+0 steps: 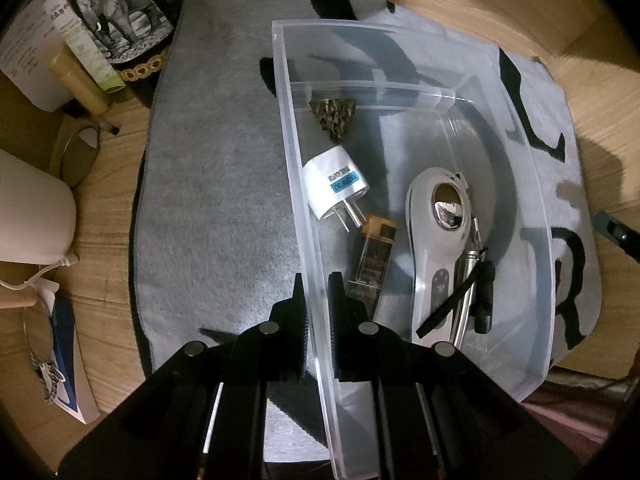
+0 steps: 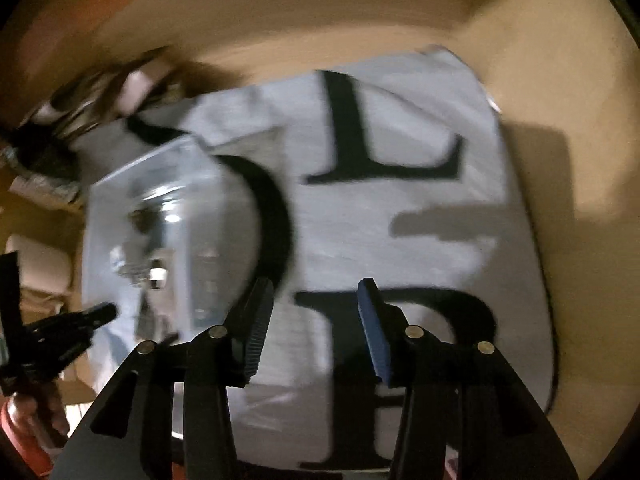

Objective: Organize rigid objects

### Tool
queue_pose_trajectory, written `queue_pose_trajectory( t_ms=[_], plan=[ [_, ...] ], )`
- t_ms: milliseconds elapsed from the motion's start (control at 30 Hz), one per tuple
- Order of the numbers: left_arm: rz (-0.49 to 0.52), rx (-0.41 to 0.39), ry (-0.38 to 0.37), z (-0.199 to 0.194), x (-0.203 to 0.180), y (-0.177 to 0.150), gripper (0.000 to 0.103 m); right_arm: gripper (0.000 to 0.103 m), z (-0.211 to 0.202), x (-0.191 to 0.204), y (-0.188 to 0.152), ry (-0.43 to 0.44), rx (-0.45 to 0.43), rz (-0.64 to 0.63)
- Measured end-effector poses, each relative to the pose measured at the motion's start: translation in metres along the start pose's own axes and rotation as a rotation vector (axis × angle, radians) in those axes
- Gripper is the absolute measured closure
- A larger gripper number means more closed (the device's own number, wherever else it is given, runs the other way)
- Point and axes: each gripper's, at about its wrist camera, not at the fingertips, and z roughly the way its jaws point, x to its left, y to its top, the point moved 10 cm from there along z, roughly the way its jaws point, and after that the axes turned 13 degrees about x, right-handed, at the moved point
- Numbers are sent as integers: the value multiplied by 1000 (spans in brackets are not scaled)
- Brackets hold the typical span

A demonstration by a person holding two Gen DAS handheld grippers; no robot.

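Note:
A clear plastic bin (image 1: 292,148) stands on a grey felt mat (image 1: 216,200). In it lie a bronze cone-shaped ornament (image 1: 334,115), a white plug adapter (image 1: 334,182), a small amber perfume bottle (image 1: 370,262), a white handheld device (image 1: 436,236) and a metal pen with a black strap (image 1: 472,280). My left gripper (image 1: 316,284) is shut on the bin's left wall, one finger on each side. My right gripper (image 2: 316,292) is open and empty above the mat, right of the blurred bin (image 2: 160,232). The left gripper shows in the right wrist view (image 2: 80,320).
On the wooden table left of the mat stand an elephant-print tin (image 1: 116,12), small boxes and a tube (image 1: 80,80), a white rounded object (image 1: 32,208) and glasses on a booklet (image 1: 44,340). The mat bears large black letters (image 2: 380,136).

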Motion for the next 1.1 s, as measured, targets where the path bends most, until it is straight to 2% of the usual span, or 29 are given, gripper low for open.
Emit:
queue_pose_trajectory(
  t_ms=[233, 467, 567, 667, 733, 833, 1000, 1100],
  plan=[
    [12, 6, 1, 1, -2, 2, 95, 62, 21, -52, -25, -32, 65, 140],
    [22, 9, -2, 2, -2, 2, 95, 62, 54, -53, -52, -16, 154, 166],
    [24, 9, -5, 2, -2, 1, 95, 62, 69, -55, -59, -40, 182, 170],
    [25, 8, -6, 2, -1, 1, 95, 61, 72, -55, -58, -53, 159, 157],
    [26, 7, -5, 2, -1, 1, 95, 64, 72, -55, -57, -67, 156, 148],
    [29, 6, -8, 2, -1, 1, 95, 78, 70, -55, -55, -96, 143, 130],
    [30, 5, -13, 2, -1, 1, 95, 79, 64, -55, -53, -84, 131, 130],
    [30, 4, -17, 2, -1, 0, 95, 79, 53, -41, -46, -72, 107, 120]
  ],
)
